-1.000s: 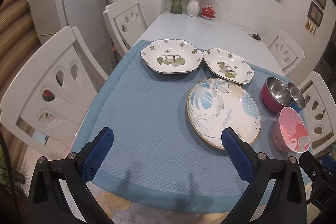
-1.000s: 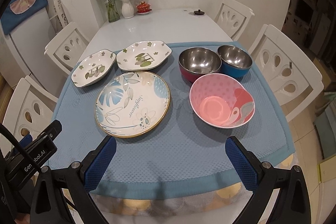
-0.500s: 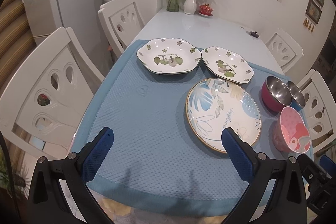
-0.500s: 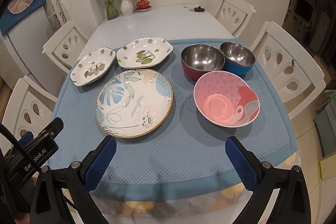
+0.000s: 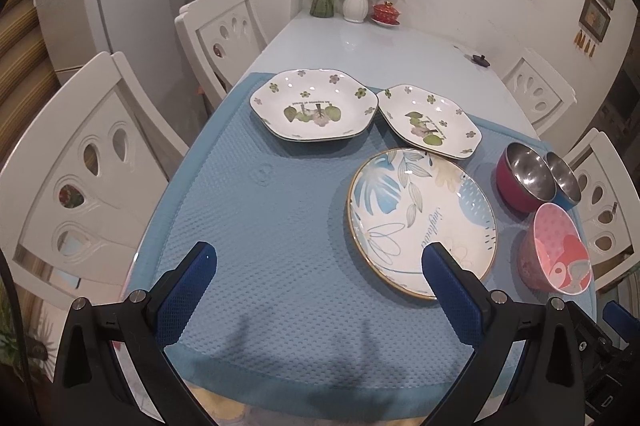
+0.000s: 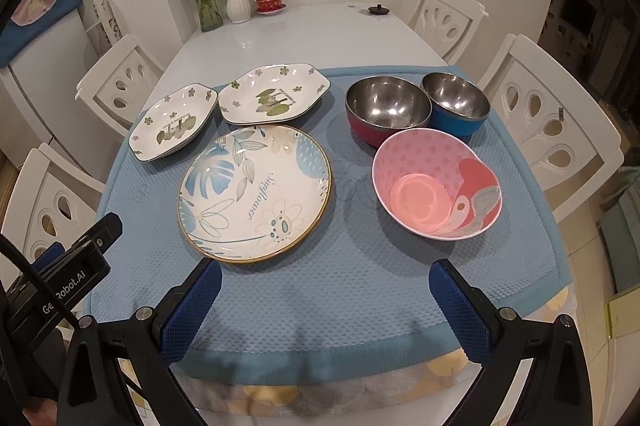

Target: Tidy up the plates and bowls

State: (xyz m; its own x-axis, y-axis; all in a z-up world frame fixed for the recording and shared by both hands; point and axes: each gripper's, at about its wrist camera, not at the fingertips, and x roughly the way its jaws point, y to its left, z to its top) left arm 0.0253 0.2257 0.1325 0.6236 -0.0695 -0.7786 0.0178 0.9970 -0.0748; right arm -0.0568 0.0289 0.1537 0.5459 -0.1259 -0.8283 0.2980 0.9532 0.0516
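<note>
Both grippers wide, empty, above the mat's (image 6: pixel 352 290) near edge.
Left gripper (image 5: pixel 318 268), right gripper (image 6: pixel 325 276): 3 plates (image 6: pixel 256 192), 3 bowls (image 6: pixel 436 184) lie beyond the jaws.

Left gripper (image 5: pixel 320 258) and right gripper (image 6: pixel 326 276) hover side by side, jaws spread wide.

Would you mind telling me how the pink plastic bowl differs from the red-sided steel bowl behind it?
The pink polka-dot plastic bowl is pink inside with a red and grey pattern; the red-sided stainless steel bowl has a shiny bare-metal inside. The pink bowl stands apart at the front and looks wider; the red bowl sits close against the blue-sided steel bowl, though contact is unclear. Both are upright, empty and rest on the blue textured mat.
</note>
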